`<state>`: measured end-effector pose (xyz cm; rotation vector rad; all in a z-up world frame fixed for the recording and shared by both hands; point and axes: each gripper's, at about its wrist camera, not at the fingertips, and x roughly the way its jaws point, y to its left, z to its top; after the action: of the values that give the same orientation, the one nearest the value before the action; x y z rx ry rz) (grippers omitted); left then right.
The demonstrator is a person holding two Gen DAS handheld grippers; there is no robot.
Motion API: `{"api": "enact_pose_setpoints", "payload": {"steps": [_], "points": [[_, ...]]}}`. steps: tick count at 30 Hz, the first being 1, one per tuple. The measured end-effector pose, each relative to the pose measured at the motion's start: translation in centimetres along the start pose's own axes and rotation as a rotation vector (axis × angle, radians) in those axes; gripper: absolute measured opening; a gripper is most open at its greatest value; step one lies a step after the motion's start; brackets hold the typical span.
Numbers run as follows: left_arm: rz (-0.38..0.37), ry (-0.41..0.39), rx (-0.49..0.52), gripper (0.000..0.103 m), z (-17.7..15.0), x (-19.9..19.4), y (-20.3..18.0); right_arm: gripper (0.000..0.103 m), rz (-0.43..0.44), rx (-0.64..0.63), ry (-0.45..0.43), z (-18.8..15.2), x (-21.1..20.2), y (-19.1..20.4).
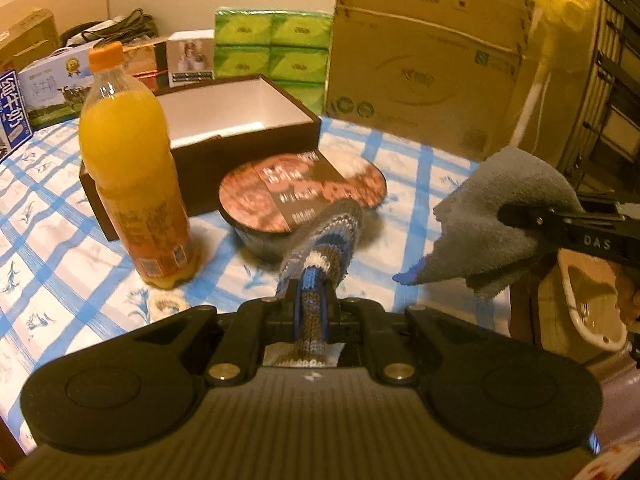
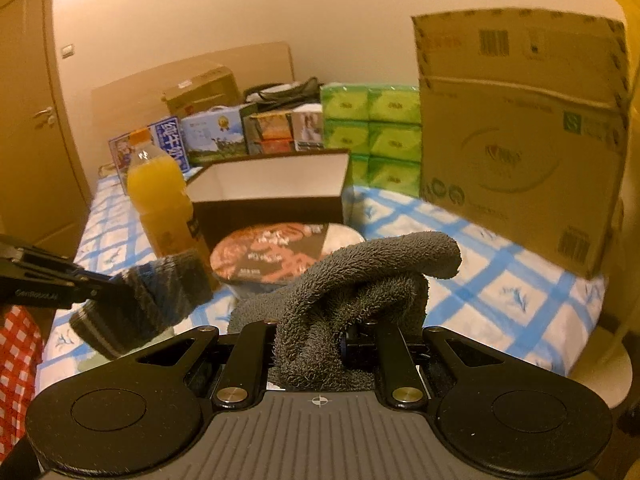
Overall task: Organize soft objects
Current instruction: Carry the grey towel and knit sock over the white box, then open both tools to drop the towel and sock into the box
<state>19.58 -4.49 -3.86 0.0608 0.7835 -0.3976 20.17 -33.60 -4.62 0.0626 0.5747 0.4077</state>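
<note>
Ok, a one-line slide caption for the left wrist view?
Left hand-held gripper clamps a striped knit sock above the checked tablecloth; the right hand-held gripper holds a grey cloth.

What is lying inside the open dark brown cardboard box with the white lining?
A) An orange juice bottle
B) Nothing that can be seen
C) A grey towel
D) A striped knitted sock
B: the open dark brown cardboard box shows only bare white lining, while the grey terry cloth and the striped knitted sock are each clamped in a tool above the table.
</note>
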Motion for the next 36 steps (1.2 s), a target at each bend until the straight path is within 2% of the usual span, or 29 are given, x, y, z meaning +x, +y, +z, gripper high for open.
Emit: {"api": "enact_pose_setpoints", "payload": {"steps": [8,15,19,24,29,36], "points": [[0.044,-0.033,-0.026,0.008,3.4,0.4,0.4,0.016,0.082,-0.055,-0.027,3.3,1.2,-0.4],[0.098,-0.07,-0.052,0.008,8.1,1.4,0.6,0.016,0.143,-0.124,-0.07,8.2,4.0,-0.6],[0.162,-0.096,-0.067,0.008,11.2,2.4,0.3,0.016,0.175,-0.163,-0.083,11.5,6.8,-1.0],[0.255,-0.117,-0.15,0.008,15.3,4.6,0.6,0.016,0.215,-0.182,-0.086,15.0,10.8,-1.5],[0.335,-0.138,-0.234,0.008,18.8,6.9,1.5,0.016,0.256,-0.126,-0.093,17.4,15.1,-2.9],[0.425,-0.139,-0.326,0.008,22.2,11.3,3.0,0.016,0.316,-0.05,-0.05,19.3,22.1,-4.6]]}}
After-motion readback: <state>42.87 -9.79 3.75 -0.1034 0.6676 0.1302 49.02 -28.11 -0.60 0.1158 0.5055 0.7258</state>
